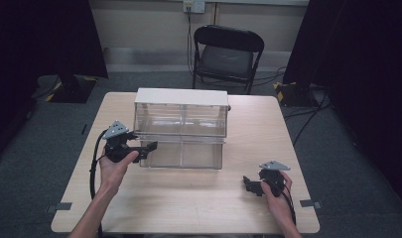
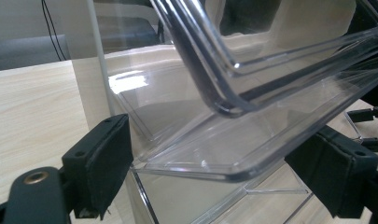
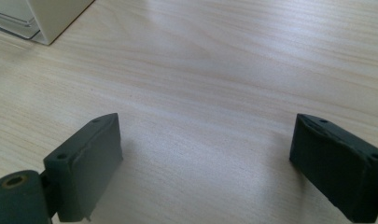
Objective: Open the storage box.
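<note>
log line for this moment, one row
left gripper: open, jaws either side of clear drawer edge | right gripper: open, holds nothing, over table | drawer unit: lower drawer partly out

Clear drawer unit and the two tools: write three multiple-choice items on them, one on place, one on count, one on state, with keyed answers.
1. Where is the left tool?
A. at the front left corner of the clear drawer unit
B. on the chair
C. on the floor

2. How many drawer fronts does the unit show?
A. one
B. four
C. nine

3. How is the right tool?
A. shut on a cup
B. open over bare table
C. shut on a drawer

Answers:
1 A, the high view shows it at that corner.
2 B, two rows of two.
3 B, the right gripper view shows wood between spread jaws.
</note>
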{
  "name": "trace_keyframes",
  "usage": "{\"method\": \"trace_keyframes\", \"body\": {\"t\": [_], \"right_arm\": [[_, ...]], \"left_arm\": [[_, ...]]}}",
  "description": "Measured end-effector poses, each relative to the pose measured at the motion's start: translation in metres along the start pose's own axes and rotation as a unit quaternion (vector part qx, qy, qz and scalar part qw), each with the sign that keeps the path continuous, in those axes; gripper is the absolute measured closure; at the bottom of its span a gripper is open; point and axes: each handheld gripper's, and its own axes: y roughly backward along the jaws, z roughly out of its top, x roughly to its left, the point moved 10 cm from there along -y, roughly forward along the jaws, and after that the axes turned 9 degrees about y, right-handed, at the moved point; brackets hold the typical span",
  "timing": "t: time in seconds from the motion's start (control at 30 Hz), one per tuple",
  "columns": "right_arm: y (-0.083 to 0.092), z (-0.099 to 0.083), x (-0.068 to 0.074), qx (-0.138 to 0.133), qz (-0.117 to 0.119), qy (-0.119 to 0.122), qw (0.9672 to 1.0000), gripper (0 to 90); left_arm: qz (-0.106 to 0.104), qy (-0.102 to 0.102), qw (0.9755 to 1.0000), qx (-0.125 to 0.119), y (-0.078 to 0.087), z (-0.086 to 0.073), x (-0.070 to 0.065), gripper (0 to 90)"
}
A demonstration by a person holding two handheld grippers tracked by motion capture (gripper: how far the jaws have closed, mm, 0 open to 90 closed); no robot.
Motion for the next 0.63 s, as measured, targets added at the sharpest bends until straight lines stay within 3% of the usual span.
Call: {"method": "trace_keyframes", "body": {"t": [0.63], "right_arm": [[0.0, 0.0, 0.0, 0.0, 0.0, 0.0, 1.0, 8.4]], "left_arm": [[0.001, 0.0, 1.0, 0.001, -0.0007, -0.0008, 0.0009, 15.1]]}}
